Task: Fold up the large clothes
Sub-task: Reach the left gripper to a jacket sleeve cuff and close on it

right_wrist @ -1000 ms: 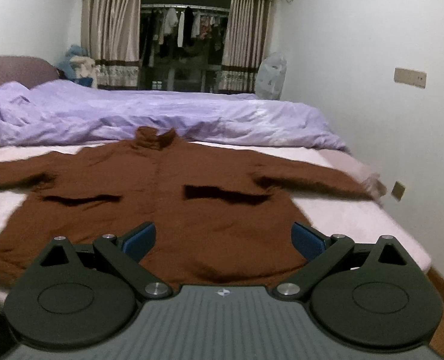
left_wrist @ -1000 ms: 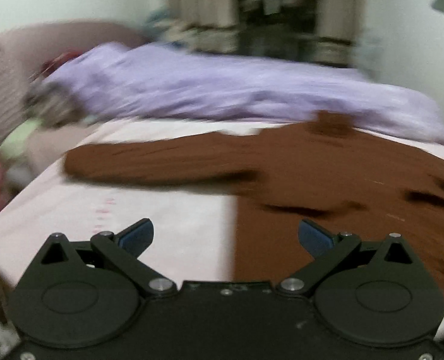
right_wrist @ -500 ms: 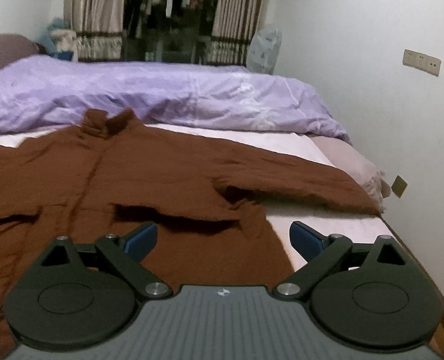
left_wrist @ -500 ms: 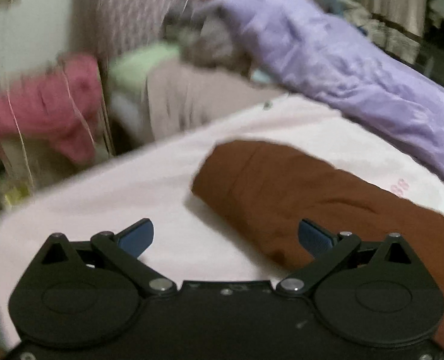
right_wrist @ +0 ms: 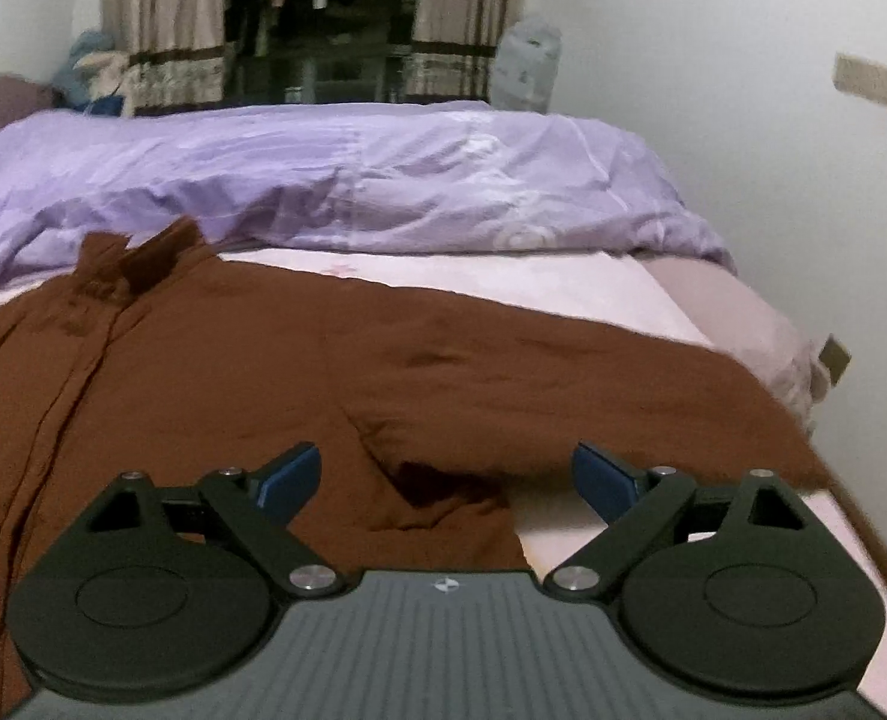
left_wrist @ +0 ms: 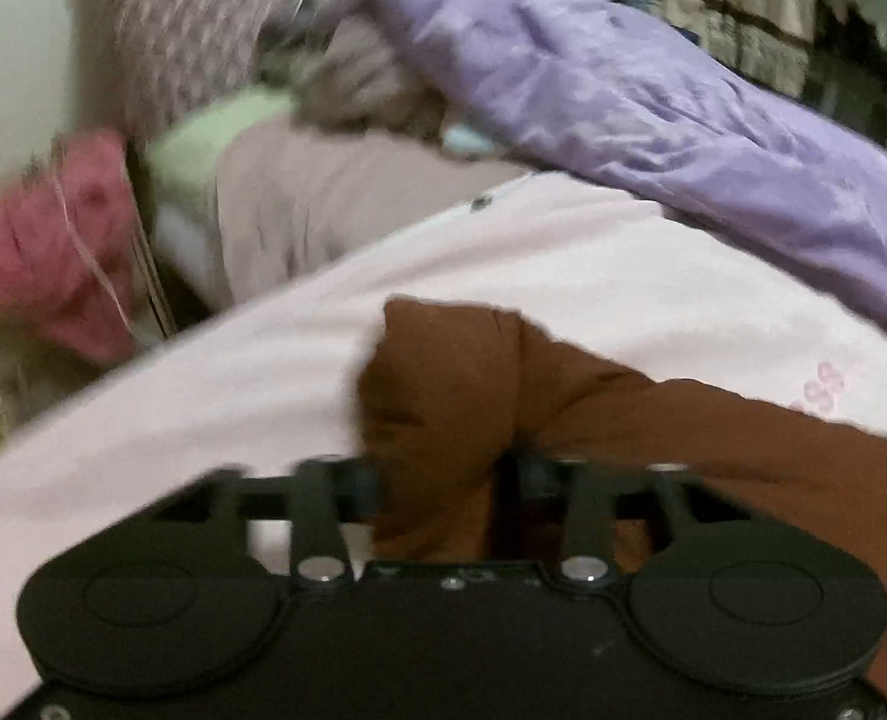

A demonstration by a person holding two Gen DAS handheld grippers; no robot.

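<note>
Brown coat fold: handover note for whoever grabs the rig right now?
Left gripper: closed on the cuff end of the brown coat's sleeve.
Right gripper: open, empty, over the coat's other underarm.
Coat lies spread, collar toward the purple duvet, on the pink sheet.
Done: sleeve gripped.
Left: every fold, probably sleeves inward first.
</note>
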